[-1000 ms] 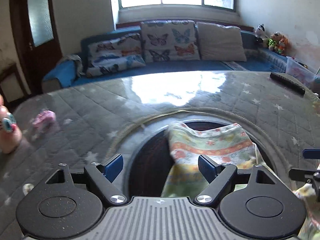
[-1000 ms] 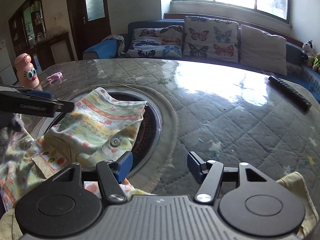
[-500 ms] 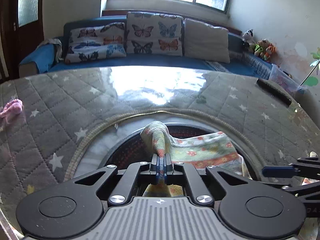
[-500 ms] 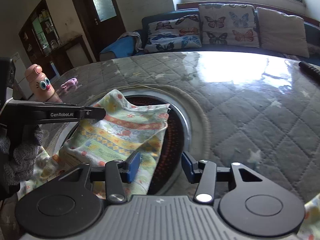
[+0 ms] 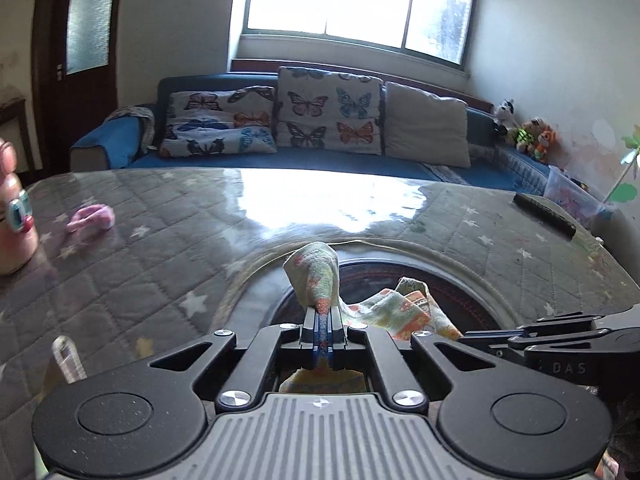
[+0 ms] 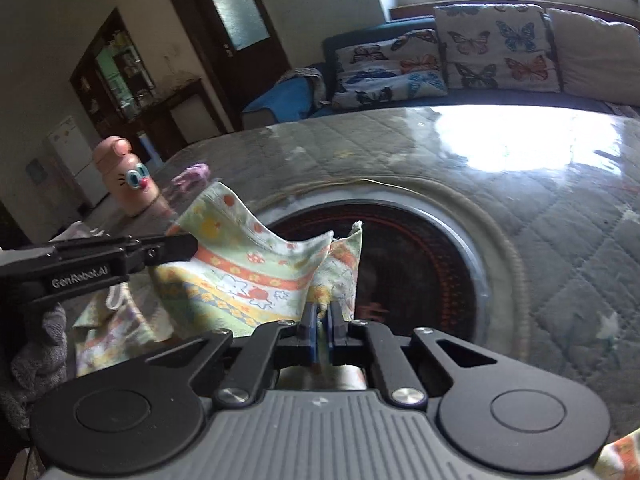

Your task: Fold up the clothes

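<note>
Where the table's round opening gapes, patterned garment (image 6: 256, 276) pinched in both closed claws, left claw (image 5: 322, 320) and right claw (image 6: 321, 330).

Garment (image 6: 256, 276) over the near-left rim of the round recess (image 6: 420, 280) at mid-table (image 5: 168, 264). Left of the recess: bottle (image 6: 128, 180), small toy (image 5: 92, 218) just beyond. Far right of it: remote (image 5: 544, 214). Behind the recess, past the table: sofa (image 5: 304, 160) with cushions (image 5: 328, 110).

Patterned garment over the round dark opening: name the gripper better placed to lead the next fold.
Probably the left gripper: it pinches an outer corner of the patterned garment. The right gripper, also shut on cloth, grips a bunched middle edge.
</note>
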A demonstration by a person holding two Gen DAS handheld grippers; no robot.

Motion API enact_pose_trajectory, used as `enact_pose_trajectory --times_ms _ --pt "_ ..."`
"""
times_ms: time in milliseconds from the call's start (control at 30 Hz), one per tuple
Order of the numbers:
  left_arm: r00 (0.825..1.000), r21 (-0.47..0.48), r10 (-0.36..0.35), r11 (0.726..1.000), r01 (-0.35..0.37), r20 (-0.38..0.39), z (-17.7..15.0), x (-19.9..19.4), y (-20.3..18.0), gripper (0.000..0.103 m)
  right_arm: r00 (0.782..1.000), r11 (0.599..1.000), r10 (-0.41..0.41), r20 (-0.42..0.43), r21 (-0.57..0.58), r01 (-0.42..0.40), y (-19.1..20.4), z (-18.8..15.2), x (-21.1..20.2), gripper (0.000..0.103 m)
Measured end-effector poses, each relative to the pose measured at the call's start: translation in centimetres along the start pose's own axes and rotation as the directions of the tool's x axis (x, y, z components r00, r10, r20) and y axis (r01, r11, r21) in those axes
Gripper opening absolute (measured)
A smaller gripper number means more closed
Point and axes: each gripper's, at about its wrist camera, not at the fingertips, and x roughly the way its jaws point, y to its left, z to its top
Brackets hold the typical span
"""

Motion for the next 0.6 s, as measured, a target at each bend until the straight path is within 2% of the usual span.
enact_pose_trajectory --times_ms 133,200,333,433,533,600 --pt "0.999 -0.029 0.043 0.999 -0.043 -0.028 -1.9 -0.9 1.4 0.004 0.999 0.991 0.02 0.034 -0.131 -0.015 3.4 -0.5 -0.7 0.004" --pt "0.997 -0.037 0.052 0.998 -0.054 -0.05 -2.8 -1.0 1.9 0.004 0.999 0.978 0.046 0.017 -0.203 -0.041 5.3 -1.0 -0.8 0.004" --pt "0.996 -0.064 0.063 0.996 -0.068 -0.069 -4.2 -1.7 2.6 0.01 0.999 0.918 0.041 0.003 -0.395 -0.037 8.5 -2.7 -1.0 0.004" --pt "0.996 -0.067 0.069 0.995 -0.073 -0.05 -4.8 -2.9 2.7 0.012 0.999 0.862 0.038 -0.033 -0.504 -0.05 10.6 -4.6 -0.8 0.004" --pt "0.996 -0.068 0.084 0.994 -0.084 -0.009 -4.6 -4.4 2.4 0.016 0.998 0.834 0.034 -0.046 -0.548 -0.054 11.6 -5.6 -0.6 0.004" --pt "0.996 -0.073 0.084 0.994 -0.082 0.024 -4.2 -5.6 2.4 0.027 0.997 0.824 0.046 -0.067 -0.562 -0.075 12.2 -6.2 -0.5 0.004"
